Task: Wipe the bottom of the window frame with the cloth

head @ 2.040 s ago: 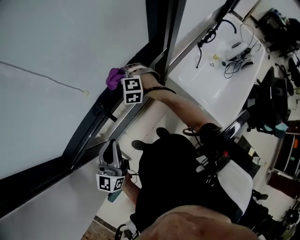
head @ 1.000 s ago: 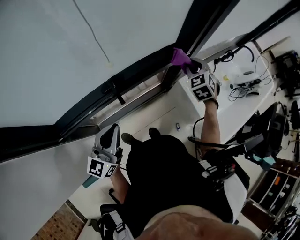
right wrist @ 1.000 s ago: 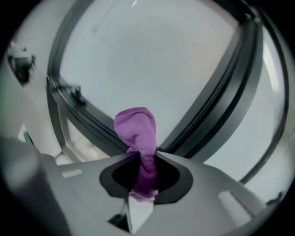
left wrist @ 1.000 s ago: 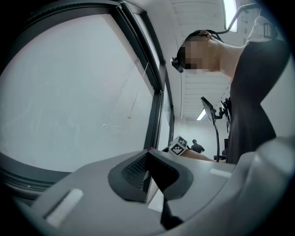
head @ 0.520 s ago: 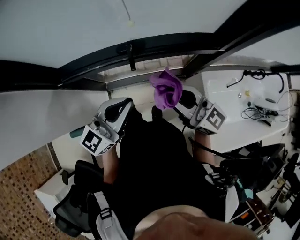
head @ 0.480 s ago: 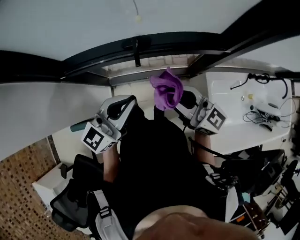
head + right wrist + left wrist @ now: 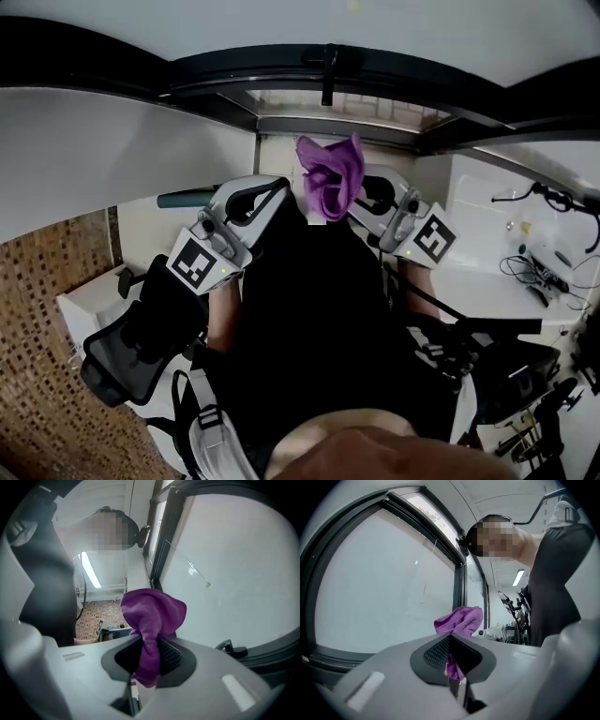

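Note:
A purple cloth (image 7: 328,180) is bunched up and pinched in my right gripper (image 7: 361,194), which is shut on it and held in front of the person's chest. In the right gripper view the cloth (image 7: 152,620) rises out of the jaws of the right gripper (image 7: 147,665). My left gripper (image 7: 267,192) hovers just left of the cloth, apart from it, jaws together. In the left gripper view the cloth (image 7: 459,620) shows beyond the left gripper (image 7: 454,660). The dark window frame (image 7: 375,80) runs across the top, well above both grippers.
A window handle (image 7: 327,70) sticks down from the frame. A black office chair (image 7: 131,352) stands at the lower left beside a brick wall (image 7: 37,309). A white desk (image 7: 487,272) with cables (image 7: 539,281) lies to the right. The person's dark torso fills the centre.
The right gripper has drawn the cloth off the window frame and back to the chest. The left gripper has risen beside it. The head view has swung round.

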`<action>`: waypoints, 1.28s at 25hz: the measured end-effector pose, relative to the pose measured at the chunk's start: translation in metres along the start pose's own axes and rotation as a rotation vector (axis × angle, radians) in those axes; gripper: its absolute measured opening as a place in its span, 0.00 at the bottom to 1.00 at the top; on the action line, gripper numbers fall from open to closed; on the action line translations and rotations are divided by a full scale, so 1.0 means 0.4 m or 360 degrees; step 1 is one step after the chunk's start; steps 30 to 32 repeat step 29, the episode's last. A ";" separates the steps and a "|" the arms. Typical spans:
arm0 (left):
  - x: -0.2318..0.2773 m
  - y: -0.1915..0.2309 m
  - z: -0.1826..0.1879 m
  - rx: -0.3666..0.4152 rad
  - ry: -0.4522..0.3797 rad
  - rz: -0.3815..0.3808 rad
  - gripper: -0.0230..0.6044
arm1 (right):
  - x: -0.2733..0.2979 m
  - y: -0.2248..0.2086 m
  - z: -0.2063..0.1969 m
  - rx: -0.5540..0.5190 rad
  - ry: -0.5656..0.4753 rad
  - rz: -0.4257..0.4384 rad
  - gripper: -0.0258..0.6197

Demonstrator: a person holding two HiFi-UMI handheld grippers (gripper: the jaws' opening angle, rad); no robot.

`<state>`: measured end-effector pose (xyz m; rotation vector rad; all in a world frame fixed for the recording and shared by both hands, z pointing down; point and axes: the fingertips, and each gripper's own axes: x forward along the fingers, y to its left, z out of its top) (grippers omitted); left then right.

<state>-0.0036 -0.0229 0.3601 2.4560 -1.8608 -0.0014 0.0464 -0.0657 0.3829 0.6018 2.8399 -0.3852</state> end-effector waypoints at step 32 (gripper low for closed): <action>-0.484 0.336 -0.013 -0.0245 -0.0456 -0.0132 0.04 | 0.554 0.158 -0.162 -0.0173 0.0287 -0.0169 0.15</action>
